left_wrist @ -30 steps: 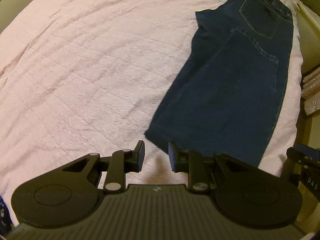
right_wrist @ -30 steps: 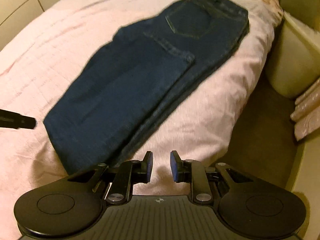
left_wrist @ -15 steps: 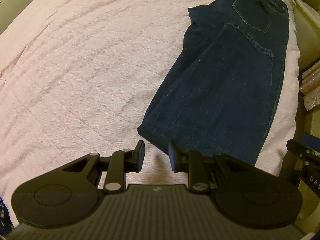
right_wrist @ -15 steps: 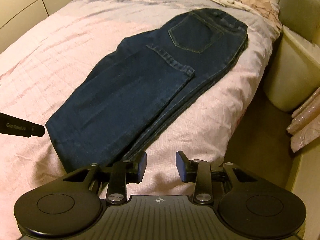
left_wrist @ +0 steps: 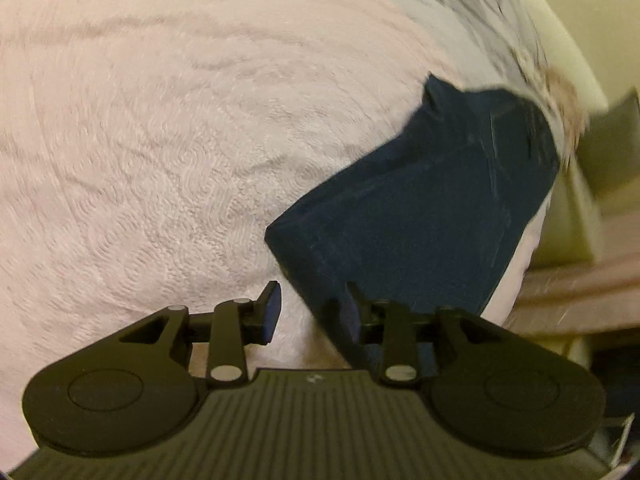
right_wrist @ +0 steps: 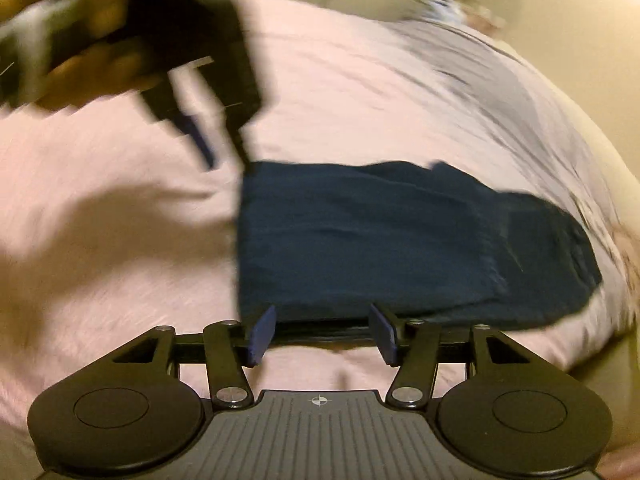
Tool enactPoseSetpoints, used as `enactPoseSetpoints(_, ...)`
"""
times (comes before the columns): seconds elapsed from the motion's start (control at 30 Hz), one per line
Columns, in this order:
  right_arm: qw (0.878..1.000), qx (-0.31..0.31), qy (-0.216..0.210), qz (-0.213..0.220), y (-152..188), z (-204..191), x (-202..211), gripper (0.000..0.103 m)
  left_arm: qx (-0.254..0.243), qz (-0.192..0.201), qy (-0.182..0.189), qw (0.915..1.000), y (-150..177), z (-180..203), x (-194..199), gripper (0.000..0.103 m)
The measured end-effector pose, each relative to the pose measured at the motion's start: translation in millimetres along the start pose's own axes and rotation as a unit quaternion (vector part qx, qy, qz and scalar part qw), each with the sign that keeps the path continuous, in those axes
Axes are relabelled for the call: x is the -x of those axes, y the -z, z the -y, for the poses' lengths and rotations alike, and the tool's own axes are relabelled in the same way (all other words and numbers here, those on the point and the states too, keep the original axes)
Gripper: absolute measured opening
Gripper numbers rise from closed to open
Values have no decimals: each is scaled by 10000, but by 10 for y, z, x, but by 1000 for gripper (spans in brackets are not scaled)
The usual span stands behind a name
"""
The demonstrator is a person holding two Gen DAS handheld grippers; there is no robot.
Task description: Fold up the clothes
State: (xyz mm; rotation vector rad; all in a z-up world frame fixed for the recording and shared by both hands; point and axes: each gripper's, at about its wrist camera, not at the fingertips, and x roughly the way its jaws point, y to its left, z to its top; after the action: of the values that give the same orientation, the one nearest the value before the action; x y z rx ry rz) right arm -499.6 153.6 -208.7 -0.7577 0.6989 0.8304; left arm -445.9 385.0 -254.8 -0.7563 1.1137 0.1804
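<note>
Now the jeans (right_wrist: 380, 240) lie flat on the pink bed cover (left_wrist: 160, 140), folded lengthwise, near the right side of the bed. On the left, the left gripper (left_wrist: 308, 312) comes down at the corner of the leg ends. Its fingers have just been opening and stand apart, and the hem corner lies near the right finger, but nothing is pinched yet. In the right wrist view a hand (right_wrist: 60, 32) carries this gripper above the far corner of the hem.

On the right, the right gripper (right_wrist: 322, 330) stands just before the near edge of the jeans, its fingers spread wide after opening, with nothing held between them.

Both pictures are blurred, so I judge that the hands move fast. One risk is that a finger pushes the denim and makes a wrinkle instead of sliding under it. Another is that only the upper layer is caught, so the folded legs separate when lifted. The cover itself could also be pinched together with the cloth.
</note>
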Motion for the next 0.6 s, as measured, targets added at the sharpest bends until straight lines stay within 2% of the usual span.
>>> enactPoseSetpoints(0.17,9951,935,325,67,104,-402,-194,55,562,232,266,9978,64,-160,-179,29)
enactPoseSetpoints(0.27,9837,1641,726,132,187,-590,-320,55,795,296,397,9956,103,-252,-265,29)
enactPoseSetpoints(0.37,9727,2087,998,174,297,-693,-457,53,924,344,539,9937,118,-317,-332,26)
enactPoseSetpoints(0.43,9725,2107,976,163,322,-681,-494,41,910,344,609,9934,107,-334,-360,22)
enactPoseSetpoints(0.6,9875,1473,545,158,205,-393,-359,23,937,394,757,9919,79,-285,-256,13)
